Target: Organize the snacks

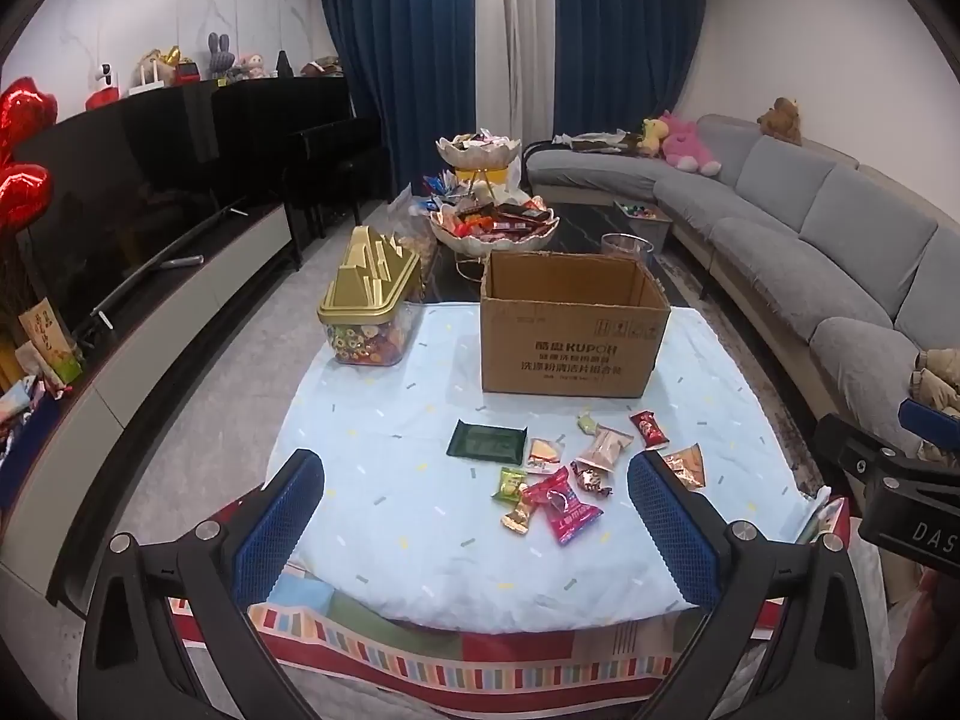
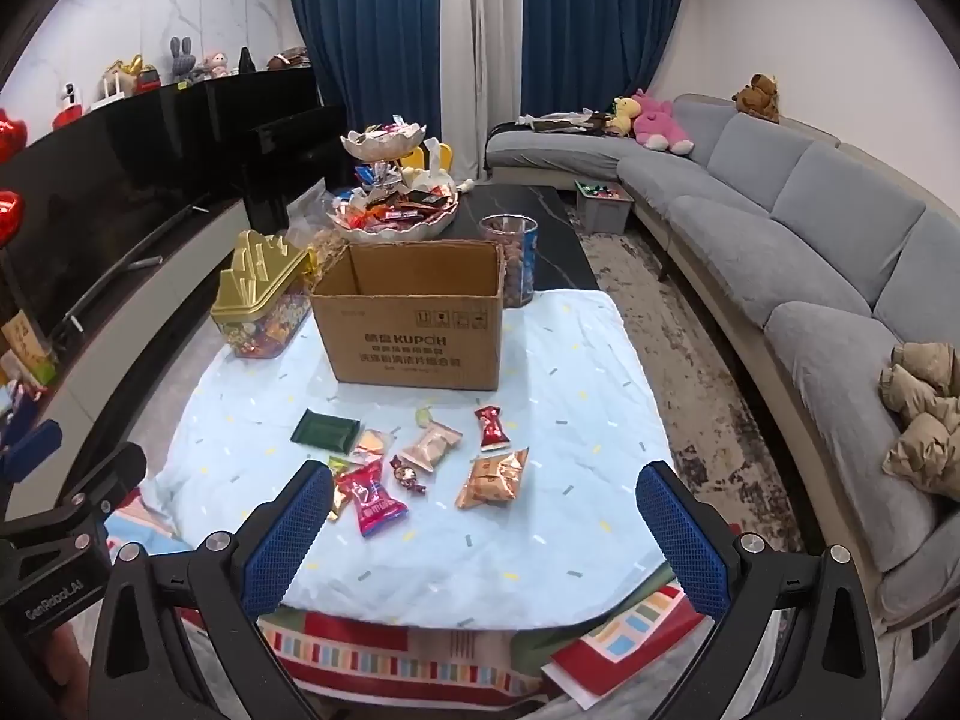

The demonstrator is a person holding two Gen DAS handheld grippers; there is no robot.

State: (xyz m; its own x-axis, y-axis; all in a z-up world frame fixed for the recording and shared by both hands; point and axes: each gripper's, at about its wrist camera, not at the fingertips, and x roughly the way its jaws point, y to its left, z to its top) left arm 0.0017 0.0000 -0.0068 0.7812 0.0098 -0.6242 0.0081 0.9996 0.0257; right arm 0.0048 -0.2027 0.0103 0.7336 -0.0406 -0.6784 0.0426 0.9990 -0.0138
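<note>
Right wrist view: we find the snacks (image 2: 420,462) scattered on the counter (image 2: 570,480) just before the cardboard box (image 2: 414,324), nearest the right gripper (image 2: 483,531); both grippers released, empty.

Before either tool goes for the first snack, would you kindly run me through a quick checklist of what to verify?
1. Left tool open, nothing between its pads: ok.
2. Right tool open, nothing held: ok.
3. Cardboard box upright, top open: ok.
4. Box interior free: cannot tell, only the inner walls show.
5. Loose snacks lie on the blue cloth in front of the box; pink packet nearest: ok.
6. Snacks separated for single picks: not ok, several overlap near the pink packet.
</note>
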